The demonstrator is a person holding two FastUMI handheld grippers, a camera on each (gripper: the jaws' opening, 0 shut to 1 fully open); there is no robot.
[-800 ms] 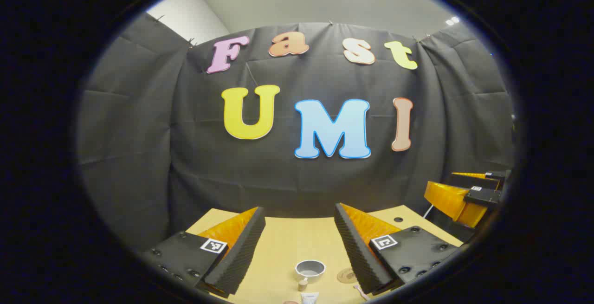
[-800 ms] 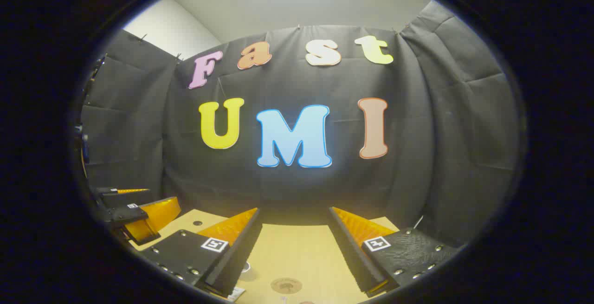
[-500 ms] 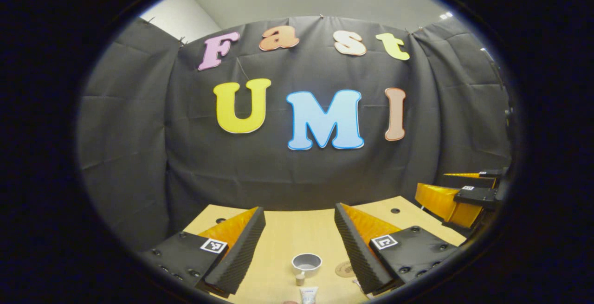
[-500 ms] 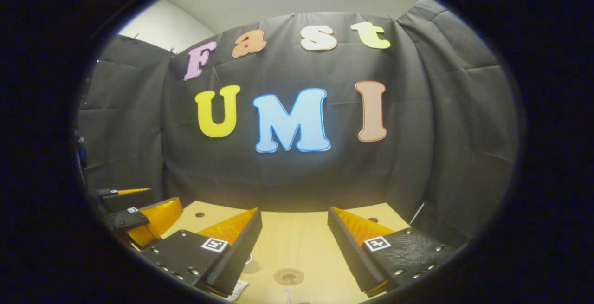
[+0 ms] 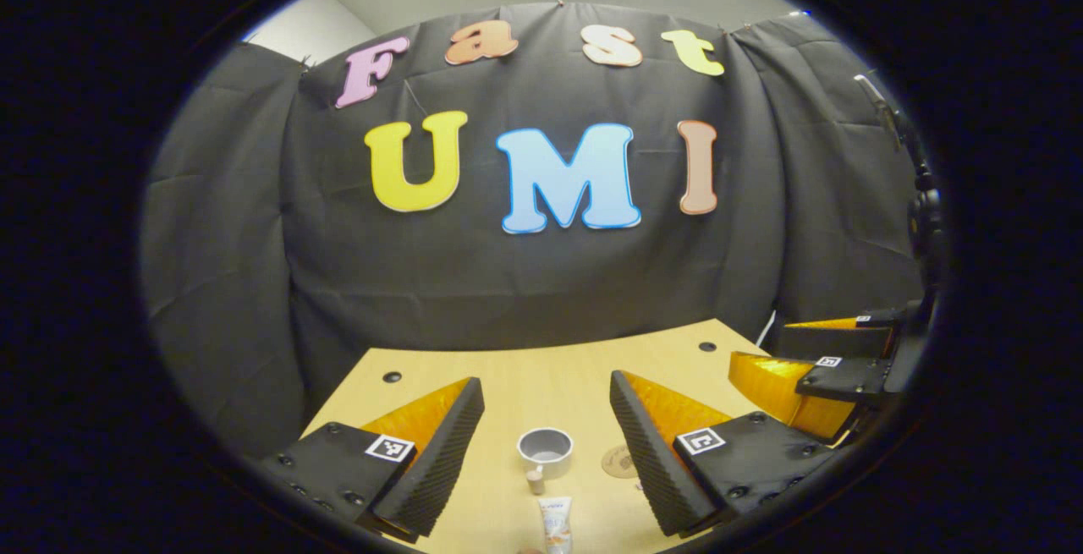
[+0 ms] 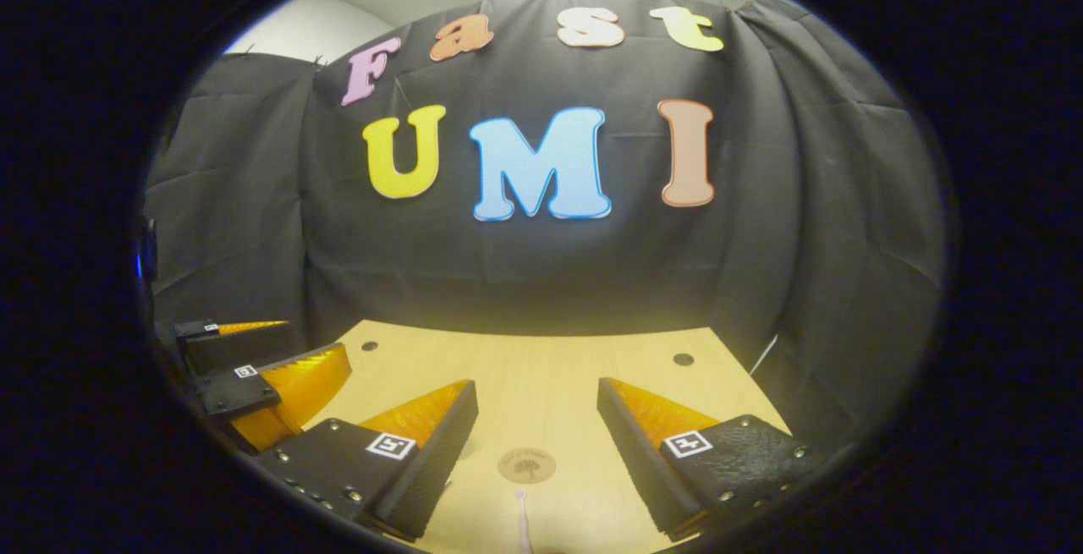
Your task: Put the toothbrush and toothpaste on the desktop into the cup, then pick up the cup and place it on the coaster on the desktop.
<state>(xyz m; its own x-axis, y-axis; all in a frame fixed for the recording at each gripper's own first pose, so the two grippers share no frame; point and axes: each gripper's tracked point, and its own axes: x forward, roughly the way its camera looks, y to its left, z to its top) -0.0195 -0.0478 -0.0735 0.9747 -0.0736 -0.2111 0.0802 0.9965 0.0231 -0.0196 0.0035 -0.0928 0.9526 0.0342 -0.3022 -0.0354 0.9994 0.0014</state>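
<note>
Wooden and pale, the flat desktop (image 5: 508, 376) carries everything the task needs, and nothing appears to have been moved yet. In the left gripper view, a small round grey cup (image 5: 545, 447) stands upright near the middle of the desktop, and what can be seen of its inside looks empty. Just in front of it lies a white squeeze tube of toothpaste (image 5: 554, 524), its beige cap (image 5: 535, 479) pointing toward the cup and close to its base. Beside the cup sits a thin round brown coaster (image 5: 618, 461), bare. In the right gripper view the same coaster (image 6: 526, 465) lies between the fingers, with the slim white toothbrush (image 6: 522, 520) lying just in front of it, partly cut off at the bottom edge. The left gripper (image 5: 546, 444) is held above the desktop with its jaws spread wide and holding nothing. The right gripper (image 6: 537, 444) is likewise wide open and empty. As a judgement, the task is at its very start: toothpaste and toothbrush must both go into the cup, and the cup must then be set on the coaster.
</note>
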